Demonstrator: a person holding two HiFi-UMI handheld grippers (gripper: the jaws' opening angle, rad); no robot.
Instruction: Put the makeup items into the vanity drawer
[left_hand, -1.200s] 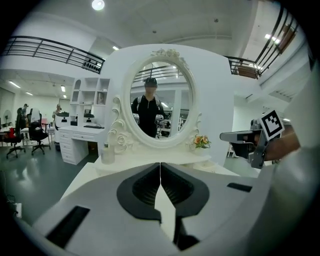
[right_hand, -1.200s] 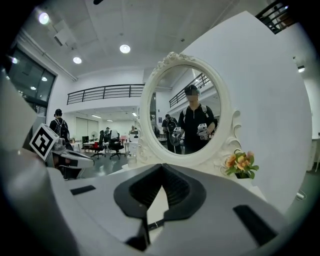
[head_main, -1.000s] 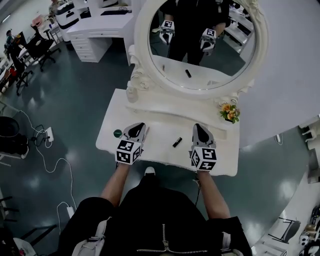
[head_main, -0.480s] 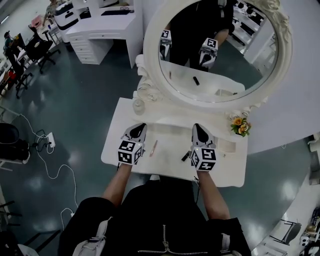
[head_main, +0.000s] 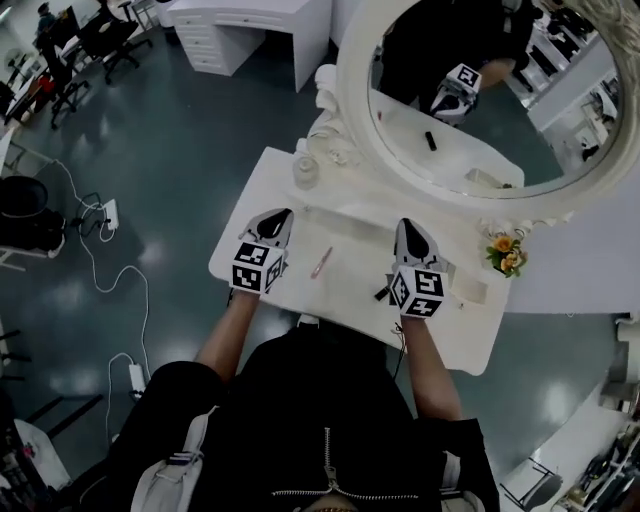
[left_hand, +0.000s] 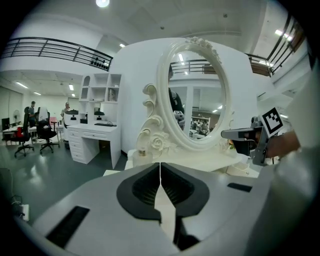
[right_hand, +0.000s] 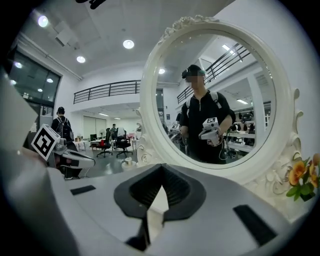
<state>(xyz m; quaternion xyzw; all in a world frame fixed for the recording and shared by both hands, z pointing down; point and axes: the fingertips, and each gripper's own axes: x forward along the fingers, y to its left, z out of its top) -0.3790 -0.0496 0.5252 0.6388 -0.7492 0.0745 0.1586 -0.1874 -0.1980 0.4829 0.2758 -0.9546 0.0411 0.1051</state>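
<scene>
Head view shows left gripper (head_main: 279, 216) and right gripper (head_main: 407, 227) over the table (head_main: 355, 250), fingers clenched on nothing, the pink stick (head_main: 321, 263) between them, nearer the left, lengthwise roughly along that gripper, a black tube (head_main: 381, 293) beside the right.

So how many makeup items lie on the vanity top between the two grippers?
2. A pink stick lies right of the left gripper; a dark tube shows beside the right gripper, partly covered. Others may be hidden beneath the grippers.
</scene>
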